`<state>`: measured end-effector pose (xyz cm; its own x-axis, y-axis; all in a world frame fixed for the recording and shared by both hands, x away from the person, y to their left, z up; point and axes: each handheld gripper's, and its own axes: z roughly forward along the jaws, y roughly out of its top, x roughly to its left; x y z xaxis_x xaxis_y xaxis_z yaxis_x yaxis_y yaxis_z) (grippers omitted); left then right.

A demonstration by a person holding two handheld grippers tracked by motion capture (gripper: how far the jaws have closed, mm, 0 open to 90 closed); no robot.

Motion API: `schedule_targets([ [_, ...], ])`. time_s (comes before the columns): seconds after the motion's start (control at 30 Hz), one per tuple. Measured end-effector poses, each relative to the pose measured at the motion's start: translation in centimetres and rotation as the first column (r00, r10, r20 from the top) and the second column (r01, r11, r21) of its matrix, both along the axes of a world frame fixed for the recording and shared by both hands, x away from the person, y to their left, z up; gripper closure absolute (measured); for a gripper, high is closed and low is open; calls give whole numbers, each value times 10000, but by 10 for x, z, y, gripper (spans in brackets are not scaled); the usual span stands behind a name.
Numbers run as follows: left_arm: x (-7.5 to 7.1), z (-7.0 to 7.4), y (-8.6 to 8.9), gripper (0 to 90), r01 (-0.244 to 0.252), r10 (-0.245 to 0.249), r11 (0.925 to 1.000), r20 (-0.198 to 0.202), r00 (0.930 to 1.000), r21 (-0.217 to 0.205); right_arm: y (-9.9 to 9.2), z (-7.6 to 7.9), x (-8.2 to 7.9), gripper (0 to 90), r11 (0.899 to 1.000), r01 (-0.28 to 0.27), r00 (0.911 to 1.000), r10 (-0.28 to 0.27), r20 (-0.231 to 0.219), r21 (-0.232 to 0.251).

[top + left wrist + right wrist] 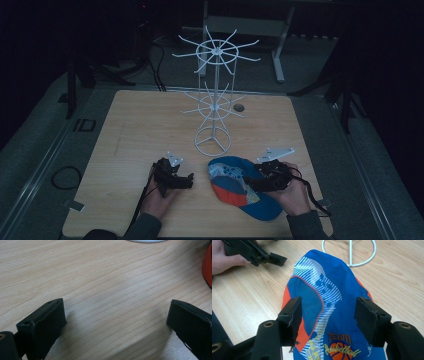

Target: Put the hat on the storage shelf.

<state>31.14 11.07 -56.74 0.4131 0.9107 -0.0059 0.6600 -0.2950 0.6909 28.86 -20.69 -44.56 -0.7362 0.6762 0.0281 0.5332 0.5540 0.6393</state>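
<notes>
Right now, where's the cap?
High view: the blue-and-orange cap lies front right on the table, under the right gripper, just before the white rack's ring base.

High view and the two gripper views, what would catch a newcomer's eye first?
The bright blue and orange basketball cap stands out, lying on the wooden table near its front edge, with the right tongs open astride it. Behind the cap rises a white wire display rack with spoked tiers and bare hooks. The left tongs rest open on the wood to the cap's left.
</notes>
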Motion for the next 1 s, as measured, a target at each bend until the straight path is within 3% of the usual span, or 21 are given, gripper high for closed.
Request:
schedule_targets([
  [0.37,0,0,0,26,2,-2,10000,-12,10000,-2,4,3,11,359,10000,15,9997,-14,244,-37],
  [1.0,0,0,0,26,6,-6,10000,-18,10000,0,14,2,26,302,9982,-164,9997,176,191,-585],
])
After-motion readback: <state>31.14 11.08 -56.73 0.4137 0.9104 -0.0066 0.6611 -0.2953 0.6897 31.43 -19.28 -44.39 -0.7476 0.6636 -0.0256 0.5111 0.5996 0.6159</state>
